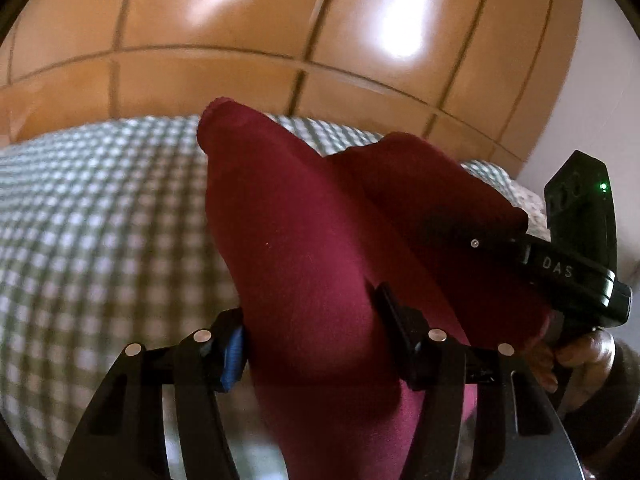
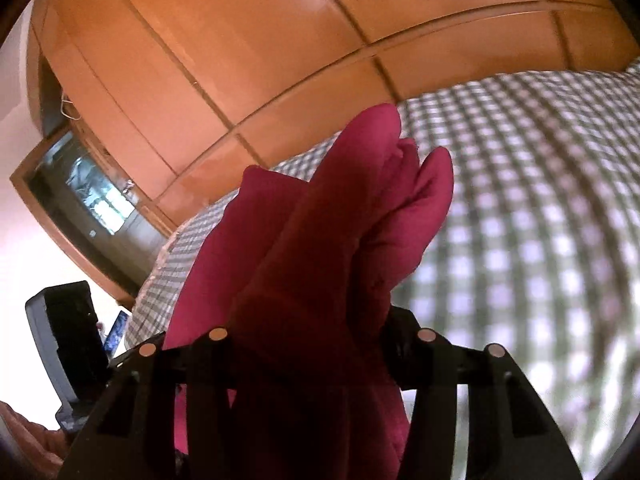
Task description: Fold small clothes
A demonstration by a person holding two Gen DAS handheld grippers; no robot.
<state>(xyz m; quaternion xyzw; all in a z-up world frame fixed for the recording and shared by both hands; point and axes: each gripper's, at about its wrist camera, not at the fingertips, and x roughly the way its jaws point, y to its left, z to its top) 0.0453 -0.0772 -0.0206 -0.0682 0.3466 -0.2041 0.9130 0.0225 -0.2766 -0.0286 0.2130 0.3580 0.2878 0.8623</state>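
Observation:
A dark red garment (image 1: 296, 240) hangs bunched between my two grippers above a green-and-white checked bed cover (image 1: 100, 216). My left gripper (image 1: 312, 320) is shut on a thick fold of it. In the left wrist view the right gripper's black body (image 1: 560, 268) reaches into the cloth from the right; its fingertips are hidden by the cloth. In the right wrist view my right gripper (image 2: 308, 344) is shut on the same red garment (image 2: 320, 220), which stands up in several folds and hides the fingertips. The left gripper's body (image 2: 68, 340) shows at the lower left.
An orange wooden wardrobe (image 1: 280, 32) with panelled doors stands behind the bed, also in the right wrist view (image 2: 240, 40). The checked cover (image 2: 540, 200) spreads to the right. A dark framed mirror or screen (image 2: 80, 196) sits at the left.

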